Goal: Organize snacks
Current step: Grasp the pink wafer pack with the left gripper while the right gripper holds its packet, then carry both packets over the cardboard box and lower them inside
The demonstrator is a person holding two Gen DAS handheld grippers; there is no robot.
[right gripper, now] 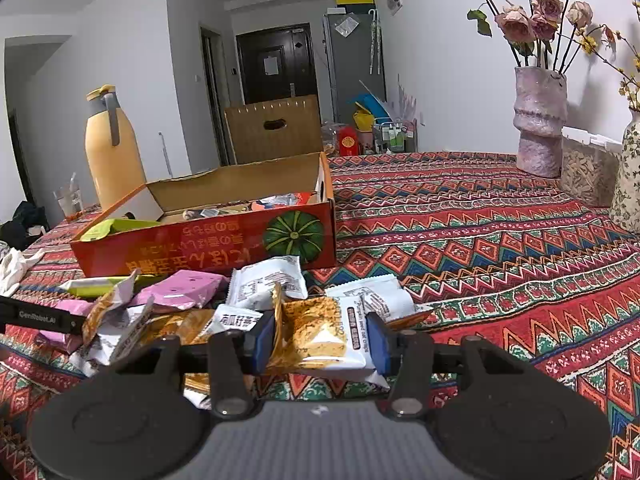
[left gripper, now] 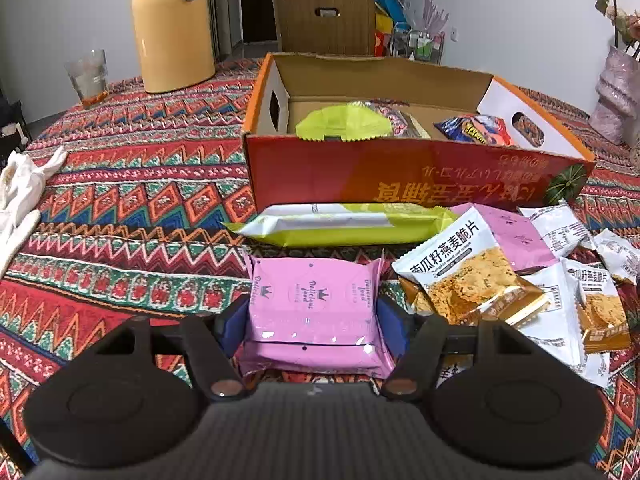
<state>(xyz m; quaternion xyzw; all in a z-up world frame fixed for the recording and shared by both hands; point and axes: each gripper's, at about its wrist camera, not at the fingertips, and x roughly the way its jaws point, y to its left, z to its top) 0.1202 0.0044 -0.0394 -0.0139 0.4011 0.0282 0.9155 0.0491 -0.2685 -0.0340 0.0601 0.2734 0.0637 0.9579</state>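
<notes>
Though puffed and glossy, likely light, soft and slippery: pink snack packet [left gripper: 314,312] lying flat on the patterned surface [left gripper: 132,216], just in front of the orange carton [left gripper: 400,176]. Sits between the blue pads of the left tool [left gripper: 312,312], both pads against its 2 short sides, foil bulging a little there, so held at a middling width. Long axis across the left wrist view, pad to pad; printed face up, crimped seams at either end. Best taken across the padded middle, not by the thin seams; contents probably brittle, so only a gentle squeeze.

Right tool [right gripper: 320,340] narrow, clamped on 1 white-and-gold oat crisp sachet [right gripper: 320,336], raised slightly off the heap of sachets beside it. Sachet crumpled and tilted, long axis roughly running away from the camera. Foil thin and slick, likely to slide or crush under firmer pressure.
</notes>
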